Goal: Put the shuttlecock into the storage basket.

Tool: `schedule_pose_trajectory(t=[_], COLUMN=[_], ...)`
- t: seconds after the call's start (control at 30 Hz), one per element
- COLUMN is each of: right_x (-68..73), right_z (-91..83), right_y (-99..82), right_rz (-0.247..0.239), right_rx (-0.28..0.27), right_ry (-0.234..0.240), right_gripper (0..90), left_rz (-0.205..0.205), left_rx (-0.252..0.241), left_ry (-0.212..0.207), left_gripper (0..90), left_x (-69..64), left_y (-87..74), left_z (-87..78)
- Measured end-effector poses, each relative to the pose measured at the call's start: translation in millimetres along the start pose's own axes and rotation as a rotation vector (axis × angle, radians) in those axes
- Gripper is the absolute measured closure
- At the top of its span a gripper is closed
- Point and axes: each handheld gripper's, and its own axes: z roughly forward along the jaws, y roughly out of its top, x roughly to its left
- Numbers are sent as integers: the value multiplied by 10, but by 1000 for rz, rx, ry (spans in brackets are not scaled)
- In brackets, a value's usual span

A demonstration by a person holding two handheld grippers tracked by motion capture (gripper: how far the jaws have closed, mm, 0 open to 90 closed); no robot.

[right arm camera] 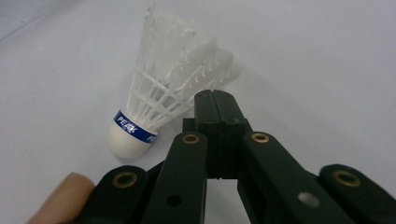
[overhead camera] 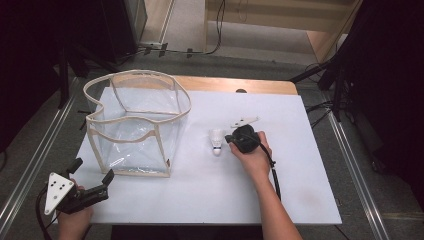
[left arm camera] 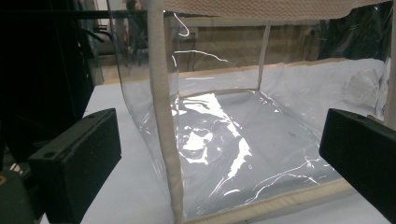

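The shuttlecock [overhead camera: 216, 141] lies on its side on the white table [overhead camera: 300, 200], slightly right of the table's centre and nearer the far edge than the near edge. In the high view its long axis runs roughly from far edge to near edge: the feather skirt points toward the far edge and the cork with its blue band points toward the near edge.

The right gripper [overhead camera: 231, 138] sits just beside the shuttlecock, on the side facing the table's right edge. Its jaws are fully closed against each other and grip nothing. In the right gripper view the closed tips [right arm camera: 215, 95] overlap the lower edge of the skirt of the shuttlecock [right arm camera: 163, 88]; contact cannot be confirmed. This view also resolves the lettering on the blue band and the white cork, which the high view renders as a small blur.

The left gripper [overhead camera: 92, 173] is held over the near left corner of the table, jaws spread wide with nothing between them. In the left gripper view the two black jaws frame the near corner seam of the clear bag [left arm camera: 224, 140]; no jaw touches it. The high view shows that bag [overhead camera: 135, 122] standing upright with its mouth open, near the table's far left corner, well apart from the shuttlecock.
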Motion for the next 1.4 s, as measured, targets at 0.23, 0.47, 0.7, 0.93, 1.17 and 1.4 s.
schedule_pose_trajectory(t=[0.23, 0.47, 0.7, 0.93, 1.17, 1.4], right_x=[56, 93, 128, 185, 237, 327], right_z=[22, 67, 97, 105, 122, 126], right_y=[57, 95, 110, 123, 142, 163], right_rz=[-2, -23, -32, -33, -49, -63], right_rx=[-2, -3, -11, -7, -8, -12], right_ry=[15, 25, 40, 63, 80, 108], right_gripper=[878, 878, 878, 878, 877, 877], left_rz=[0, -2, 0, 0, 2, 2], left_rx=[-1, -2, 0, 0, 2, 1], left_ry=[-1, -1, -1, -1, -2, -2], left_gripper=[0, 0, 0, 0, 0, 0], left_x=[1, 3, -1, 0, -3, -4], left_y=[0, 0, 0, 0, 0, 0], left_z=[0, 2, 2, 0, 0, 1])
